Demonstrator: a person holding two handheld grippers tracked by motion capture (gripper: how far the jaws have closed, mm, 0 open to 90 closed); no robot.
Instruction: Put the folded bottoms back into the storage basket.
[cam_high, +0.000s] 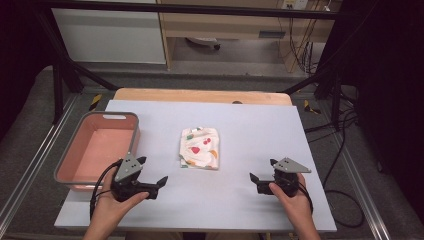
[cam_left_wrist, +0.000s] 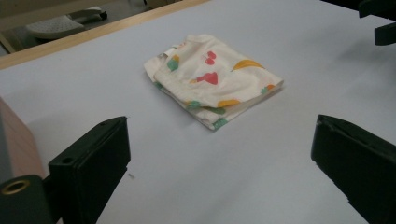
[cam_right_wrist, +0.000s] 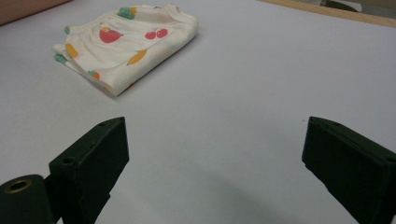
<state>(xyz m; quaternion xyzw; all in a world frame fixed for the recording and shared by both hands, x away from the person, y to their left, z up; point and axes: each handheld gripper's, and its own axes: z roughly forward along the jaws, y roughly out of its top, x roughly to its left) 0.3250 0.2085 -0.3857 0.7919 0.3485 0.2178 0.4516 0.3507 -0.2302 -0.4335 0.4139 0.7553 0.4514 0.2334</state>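
A folded cream cloth with a fruit print (cam_high: 200, 148) lies flat in the middle of the pale grey table (cam_high: 250, 130). My left gripper (cam_high: 151, 171) rests low near the front left, open, jaws empty and pointing toward the cloth (cam_left_wrist: 212, 79). My right gripper (cam_high: 262, 170) sits at the front right, also open with nothing between its jaws, aimed left toward the cloth (cam_right_wrist: 126, 44). Both are well short of the cloth. The right gripper's jaw tips (cam_left_wrist: 380, 21) show at the upper right corner of the left gripper view.
A pink bin with a grey rim (cam_high: 97, 148) stands empty at the table's left edge, beside my left gripper. A wooden board edge (cam_high: 200, 95) runs along the far side. Black frame bars and cables surround the table.
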